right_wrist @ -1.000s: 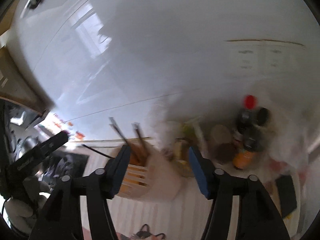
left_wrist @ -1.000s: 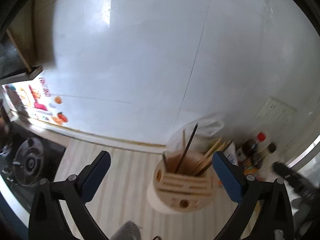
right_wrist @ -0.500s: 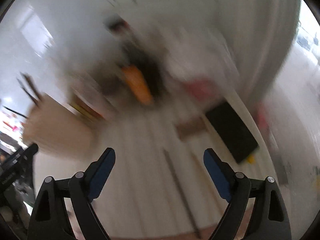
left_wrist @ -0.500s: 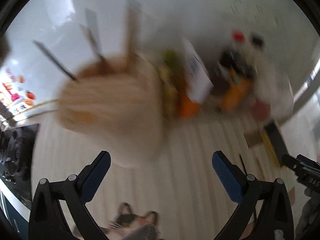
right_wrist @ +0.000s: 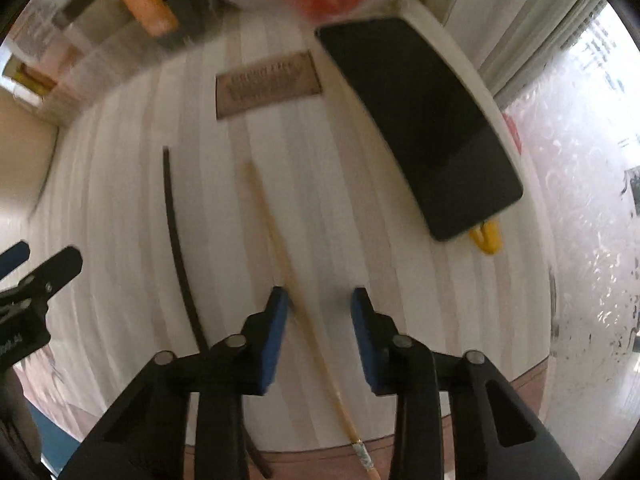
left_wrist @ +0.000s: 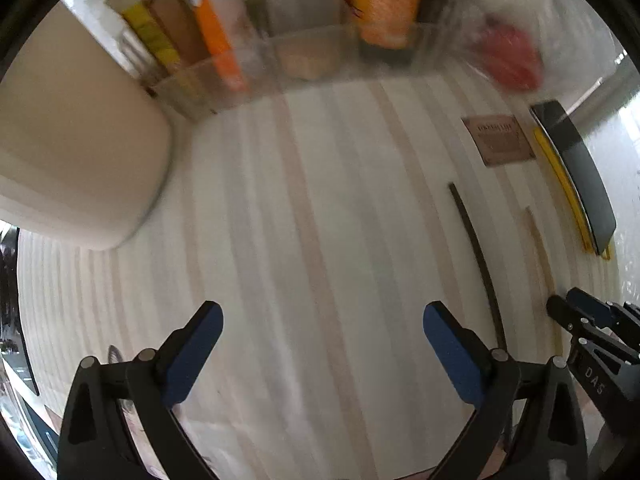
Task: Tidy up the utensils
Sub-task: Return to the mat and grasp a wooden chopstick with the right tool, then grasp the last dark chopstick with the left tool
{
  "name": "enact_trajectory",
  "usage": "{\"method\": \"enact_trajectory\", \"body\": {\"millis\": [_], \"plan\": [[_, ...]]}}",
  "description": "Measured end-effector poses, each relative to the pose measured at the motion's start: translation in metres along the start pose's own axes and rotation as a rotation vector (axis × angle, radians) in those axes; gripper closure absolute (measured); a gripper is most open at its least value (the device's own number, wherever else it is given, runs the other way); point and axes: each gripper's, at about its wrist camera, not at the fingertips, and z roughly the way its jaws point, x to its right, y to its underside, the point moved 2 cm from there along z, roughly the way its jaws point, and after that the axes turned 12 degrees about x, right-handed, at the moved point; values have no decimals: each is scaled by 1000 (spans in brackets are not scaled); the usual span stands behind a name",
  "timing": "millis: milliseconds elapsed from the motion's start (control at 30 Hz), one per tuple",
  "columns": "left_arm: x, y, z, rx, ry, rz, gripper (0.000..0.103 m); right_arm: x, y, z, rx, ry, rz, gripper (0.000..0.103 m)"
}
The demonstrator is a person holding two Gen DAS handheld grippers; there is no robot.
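Note:
A light wooden chopstick (right_wrist: pixel 276 232) and a dark chopstick (right_wrist: pixel 180 248) lie side by side on the striped counter mat (right_wrist: pixel 352 240). My right gripper (right_wrist: pixel 320 304) points down at the mat with its jaws closing. The light chopstick runs between them, close against the left pad (right_wrist: pixel 276 320) and clear of the right pad. My left gripper (left_wrist: pixel 322 320) hangs wide open over bare mat, left of the dark chopstick (left_wrist: pixel 476 260) and the light chopstick (left_wrist: pixel 540 252). The beige utensil holder (left_wrist: pixel 80 160) stands at its far left.
A black phone (right_wrist: pixel 420 120) lies on a yellow item (right_wrist: pixel 486 236) right of the chopsticks, with a brown card (right_wrist: pixel 268 84) behind them. A clear bin (left_wrist: pixel 304 56) with packets and an orange bottle lines the back. The mat's front edge is close below the grippers.
Both views have swung down from the tiled wall and the holder's top to the mat. The right jaws have narrowed around the light chopstick. The left jaws stay wide.

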Motion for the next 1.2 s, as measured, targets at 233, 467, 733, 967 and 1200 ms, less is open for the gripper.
{"method": "enact_trajectory", "body": {"millis": [233, 467, 733, 967, 1200], "plan": [[28, 4, 3, -41, 76, 20, 1, 24, 20, -3, 12, 18, 43, 96], [68, 5, 9, -120, 201, 12, 32, 67, 43, -11, 10, 41, 164, 96], [113, 0, 21, -154, 185, 41, 35, 100, 57, -10, -19, 59, 274, 96], [128, -8, 18, -95, 121, 163, 96, 102, 63, -3, -18, 62, 284, 96], [60, 7, 10, -93, 81, 130, 100, 71, 57, -8, -25, -45, 282, 96]]}}
